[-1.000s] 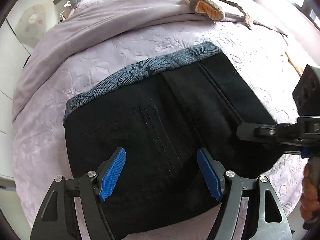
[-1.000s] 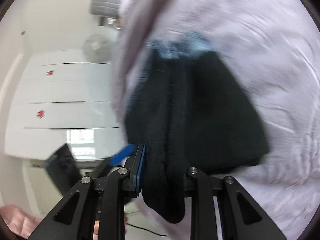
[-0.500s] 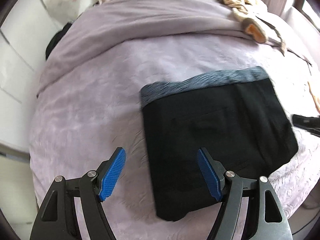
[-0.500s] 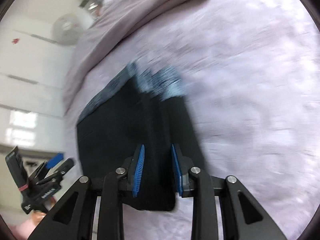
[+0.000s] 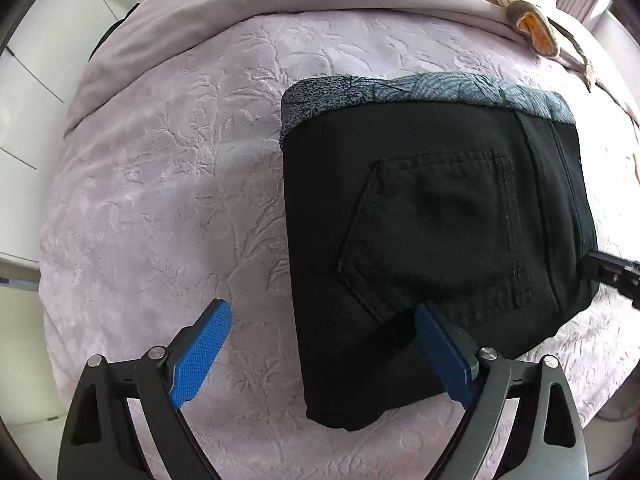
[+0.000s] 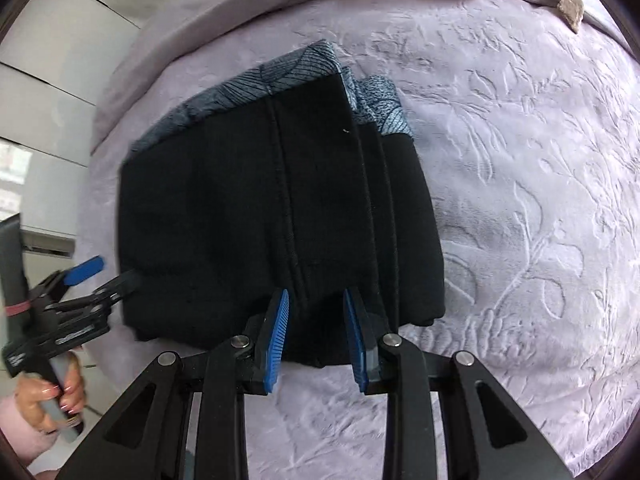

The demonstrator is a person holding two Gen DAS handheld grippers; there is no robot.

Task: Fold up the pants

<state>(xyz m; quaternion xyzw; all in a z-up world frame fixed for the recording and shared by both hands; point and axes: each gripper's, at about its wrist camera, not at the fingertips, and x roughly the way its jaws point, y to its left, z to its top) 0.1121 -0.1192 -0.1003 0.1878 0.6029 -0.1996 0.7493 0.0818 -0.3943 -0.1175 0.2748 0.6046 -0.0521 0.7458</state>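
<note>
A: What is the left gripper (image 5: 320,354) doing?

B: It is pointing steeply down over the bed; its jaws have just been opening and are standing wide apart; one blue pad is hanging over the bare bedspread (image 5: 168,200), the other is hovering over the near left part of the pants (image 5: 440,232); the pants' left edge is lying between them, with neither pad pressing on it.

A: And the right gripper (image 6: 316,334)?

B: Its jaws are standing a little apart at the near edge of the pants (image 6: 272,216), with a seam running between the pads; the pads are not squeezing the cloth, so it is holding nothing.

A: Where are the pants lying?

B: They are lying folded into a thick black block on the lilac bedspread, back pocket up, with a blue patterned band showing along the far edge.

A: What is sitting around them?

B: A plain lilac blanket (image 5: 280,4) is bunching across the far side; a tan and cream garment (image 5: 520,4) is lying on it, well apart from the pants; white cabinets (image 6: 48,92) are standing beyond the bed; the person's hand (image 6: 60,394) is gripping the left gripper's handle.
</note>
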